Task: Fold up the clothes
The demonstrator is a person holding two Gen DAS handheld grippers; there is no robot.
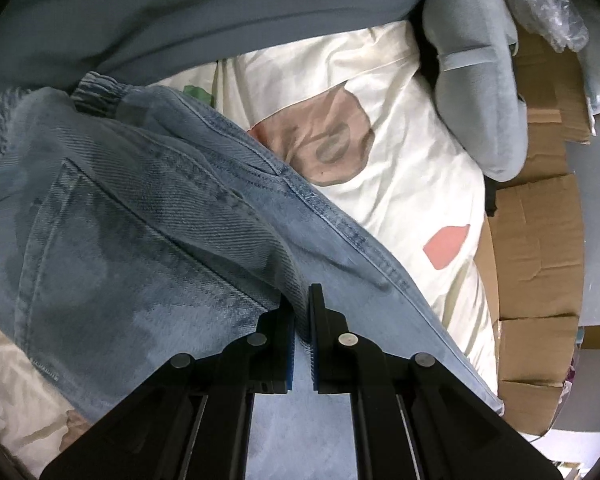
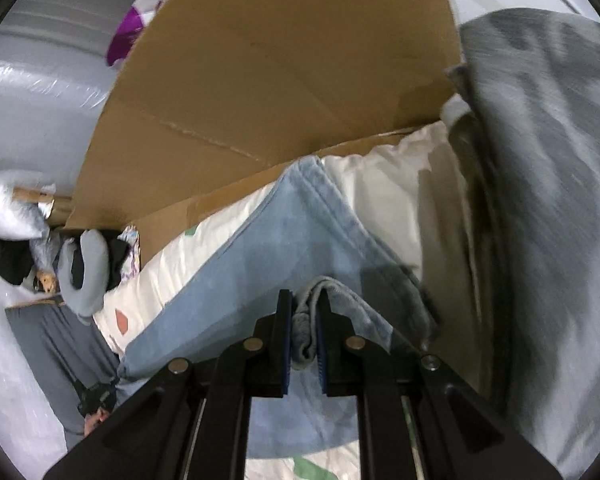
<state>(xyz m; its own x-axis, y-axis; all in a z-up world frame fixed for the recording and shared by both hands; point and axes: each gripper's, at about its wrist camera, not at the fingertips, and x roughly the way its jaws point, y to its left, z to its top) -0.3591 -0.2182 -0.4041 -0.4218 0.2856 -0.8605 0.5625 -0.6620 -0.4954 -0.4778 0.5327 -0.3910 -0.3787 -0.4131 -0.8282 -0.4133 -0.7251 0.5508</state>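
Observation:
Light blue denim jeans (image 1: 140, 216) lie on a cream patterned sheet (image 1: 400, 128). In the left wrist view I see the elastic waistband and a back pocket. My left gripper (image 1: 302, 300) is shut on a fold of the denim. In the right wrist view the jeans (image 2: 284, 248) stretch away along the sheet (image 2: 372, 184). My right gripper (image 2: 305, 304) is shut on a bunched hem or edge of the jeans.
Flattened brown cardboard (image 2: 284, 72) stands along the far side of the sheet and also shows in the left wrist view (image 1: 540, 248). A grey slipper or sock (image 1: 480, 80) lies at the sheet's edge. Grey blurred cloth (image 2: 548, 200) fills the right side. Plastic wrap (image 2: 32, 92) lies left.

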